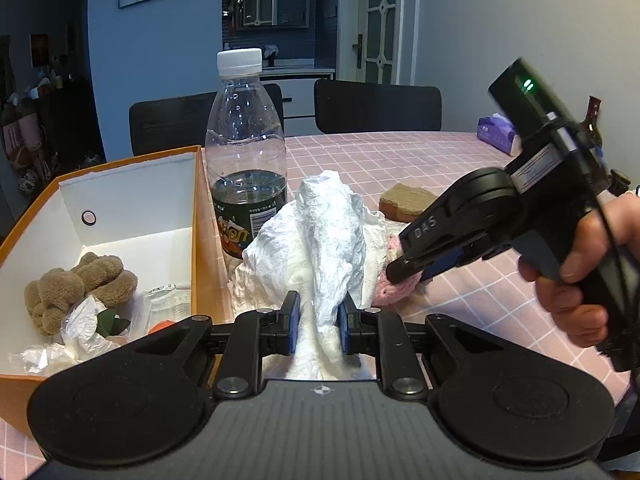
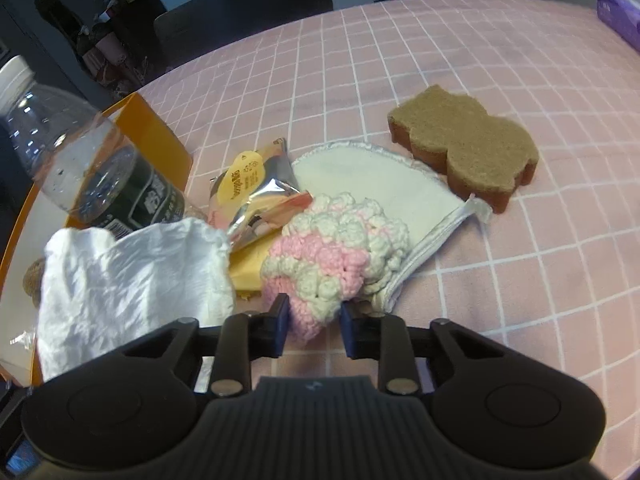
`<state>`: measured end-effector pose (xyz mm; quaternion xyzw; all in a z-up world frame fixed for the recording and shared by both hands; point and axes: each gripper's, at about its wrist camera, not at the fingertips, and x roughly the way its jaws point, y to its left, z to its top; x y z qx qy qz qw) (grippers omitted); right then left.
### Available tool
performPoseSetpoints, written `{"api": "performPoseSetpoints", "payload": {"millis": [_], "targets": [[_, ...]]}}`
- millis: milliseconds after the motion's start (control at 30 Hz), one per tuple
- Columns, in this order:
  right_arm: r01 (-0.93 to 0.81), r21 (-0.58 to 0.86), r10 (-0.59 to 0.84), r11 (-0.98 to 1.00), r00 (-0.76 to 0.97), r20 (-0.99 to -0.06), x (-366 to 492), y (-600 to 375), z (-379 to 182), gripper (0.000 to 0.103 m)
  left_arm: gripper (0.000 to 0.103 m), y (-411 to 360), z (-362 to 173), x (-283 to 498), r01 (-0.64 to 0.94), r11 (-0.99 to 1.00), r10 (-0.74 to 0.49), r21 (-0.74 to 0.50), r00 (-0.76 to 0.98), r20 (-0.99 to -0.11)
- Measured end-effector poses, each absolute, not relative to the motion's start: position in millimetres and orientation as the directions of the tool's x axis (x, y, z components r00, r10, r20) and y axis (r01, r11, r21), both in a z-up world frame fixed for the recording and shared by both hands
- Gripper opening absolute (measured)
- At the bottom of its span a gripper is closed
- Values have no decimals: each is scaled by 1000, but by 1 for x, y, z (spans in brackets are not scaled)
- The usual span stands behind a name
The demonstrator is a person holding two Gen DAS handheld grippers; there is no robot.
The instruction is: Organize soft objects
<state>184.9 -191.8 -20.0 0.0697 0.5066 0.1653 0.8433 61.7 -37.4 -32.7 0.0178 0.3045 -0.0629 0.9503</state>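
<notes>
the left gripper (image 1: 318, 330) had its jaws pinched on the white cloth (image 1: 320, 236) beside the box (image 1: 196, 216), likely to drop it in. the right gripper (image 2: 314, 330) had its jaws clamped on the crochet piece (image 2: 332, 248) farther from the box, probably for the same reason.

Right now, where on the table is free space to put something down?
Bare pink tablecloth lies right of the white cloth and below the brown sponge, and also beyond the sponge. It is crowded on the left, around the bottle, snack packet, white tissue and crochet piece.
</notes>
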Motion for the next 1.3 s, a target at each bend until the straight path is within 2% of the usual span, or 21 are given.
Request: {"api": "performPoseSetpoints", "payload": {"millis": [233, 467, 633, 867, 1000, 1100, 1300], "targets": [[-316, 149, 312, 937, 563, -766, 145, -195, 32, 20, 21, -27, -13, 40, 153, 986, -163, -64, 832, -530], [-396, 176, 397, 901, 593, -700, 104, -205, 59, 20, 21, -5, 16, 11, 179, 976, -218, -127, 861, -460], [-489, 183, 475, 853, 580, -662, 81, -190, 81, 20, 21, 22, 37, -6, 136, 982, -178, -130, 891, -417], [-636, 120, 561, 762, 557, -612, 66, -141, 119, 20, 21, 68, 60, -16, 23, 997, -48, -69, 922, -384], [-702, 65, 589, 710, 540, -601, 67, -103, 131, 20, 21, 89, 68, -7, -25, 1000, 18, -13, 922, -386], [-743, -4, 586, 669, 532, -611, 72, -68, 129, 20, 21, 100, 68, 15, -35, 999, 35, 7, 905, -424], [-764, -225, 461, 604, 565, -684, 109, 6, 95, 20, 21, 127, 50, 66, -8, 1000, 11, 8, 866, -500]]}}
